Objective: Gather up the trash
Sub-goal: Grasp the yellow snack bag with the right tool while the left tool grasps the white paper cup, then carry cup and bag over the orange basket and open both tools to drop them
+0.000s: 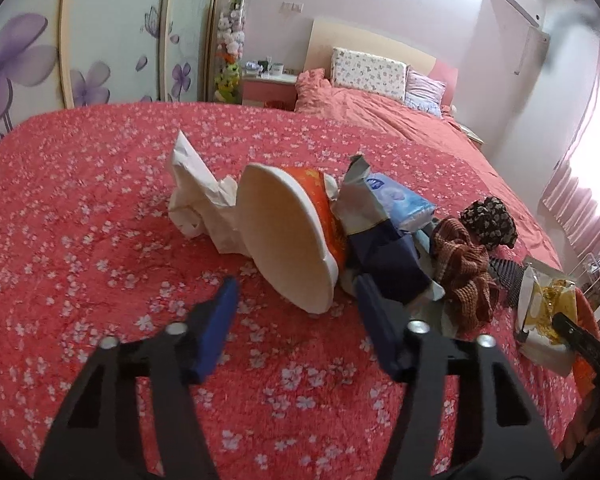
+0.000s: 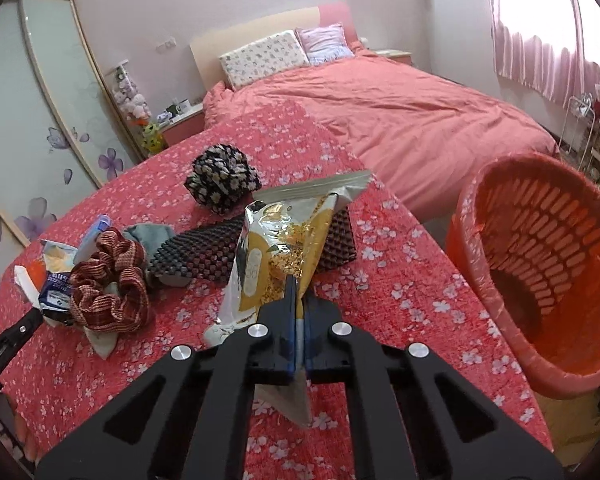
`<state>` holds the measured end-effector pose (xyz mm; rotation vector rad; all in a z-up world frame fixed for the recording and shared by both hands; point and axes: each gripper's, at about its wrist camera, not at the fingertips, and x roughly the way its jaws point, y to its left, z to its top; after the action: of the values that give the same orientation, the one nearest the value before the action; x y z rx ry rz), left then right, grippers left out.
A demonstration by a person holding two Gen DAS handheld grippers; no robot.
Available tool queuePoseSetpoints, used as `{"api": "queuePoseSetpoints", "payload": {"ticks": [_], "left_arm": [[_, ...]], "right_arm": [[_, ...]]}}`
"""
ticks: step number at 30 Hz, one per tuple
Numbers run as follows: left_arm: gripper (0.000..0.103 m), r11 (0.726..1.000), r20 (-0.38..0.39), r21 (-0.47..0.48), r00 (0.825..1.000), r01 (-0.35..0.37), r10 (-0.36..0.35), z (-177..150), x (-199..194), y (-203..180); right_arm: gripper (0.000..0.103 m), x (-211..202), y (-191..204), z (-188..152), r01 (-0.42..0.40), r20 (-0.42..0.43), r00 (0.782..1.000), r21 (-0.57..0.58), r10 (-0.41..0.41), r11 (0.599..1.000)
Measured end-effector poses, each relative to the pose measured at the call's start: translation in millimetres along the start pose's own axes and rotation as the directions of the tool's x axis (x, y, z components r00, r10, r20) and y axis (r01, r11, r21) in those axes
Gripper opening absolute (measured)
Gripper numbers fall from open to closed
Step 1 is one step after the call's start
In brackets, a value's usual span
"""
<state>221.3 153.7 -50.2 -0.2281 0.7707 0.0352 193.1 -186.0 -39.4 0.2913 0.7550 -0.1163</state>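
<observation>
In the left wrist view my left gripper point(image 1: 296, 292) is open and empty, its blue pads just short of a tipped orange paper bowl point(image 1: 288, 236) on the red floral cover. Crumpled white tissue point(image 1: 198, 196) lies behind the bowl, and a dark blue wrapper point(image 1: 384, 256) and a blue tissue pack point(image 1: 400, 200) lie to its right. In the right wrist view my right gripper point(image 2: 298, 284) is shut on a gold and silver snack bag point(image 2: 276, 252), held upright above the cover. The red plastic basket point(image 2: 540, 256) stands to the right, lined with clear film.
A brown scrunchie point(image 2: 108, 280), a black floral scrunchie point(image 2: 222, 178) and a dark woven mat point(image 2: 204, 256) lie on the red cover point(image 2: 400, 300). A bed with a pink duvet point(image 2: 400, 108) stands behind. Wardrobe doors point(image 1: 112, 32) are at the left.
</observation>
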Motion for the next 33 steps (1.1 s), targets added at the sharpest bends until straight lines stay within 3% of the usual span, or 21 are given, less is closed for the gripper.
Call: {"api": "queuePoseSetpoints", "payload": {"ticks": [3, 8, 11, 18, 33], "left_arm": [[0.041, 0.999, -0.017, -0.039, 0.999, 0.037, -0.038, 3, 6, 2], [0.04, 0.998, 0.0, -0.04, 0.999, 0.041, -0.041, 10, 8, -7], [0.023, 0.999, -0.007, -0.028, 0.999, 0.031, -0.031, 15, 16, -14], [0.005, 0.998, -0.025, -0.037, 0.998, 0.058, -0.058, 23, 30, -15], [0.005, 0.999, 0.163, 0.025, 0.986, 0.033, -0.037, 42, -64, -17]], "right_arm": [[0.003, -3, 2, 2, 0.003, 0.012, 1.0, -0.016, -0.003, 1.0], [0.003, -3, 3, 1, 0.005, 0.016, 1.0, -0.031, -0.004, 1.0], [0.003, 0, 2, 0, 0.011, 0.01, 1.0, -0.027, -0.011, 1.0], [0.003, -4, -4, -1, 0.016, 0.018, 1.0, -0.022, -0.016, 1.0], [0.003, -57, -7, 7, -0.038, 0.134, 0.99, -0.025, 0.041, 0.999]]}}
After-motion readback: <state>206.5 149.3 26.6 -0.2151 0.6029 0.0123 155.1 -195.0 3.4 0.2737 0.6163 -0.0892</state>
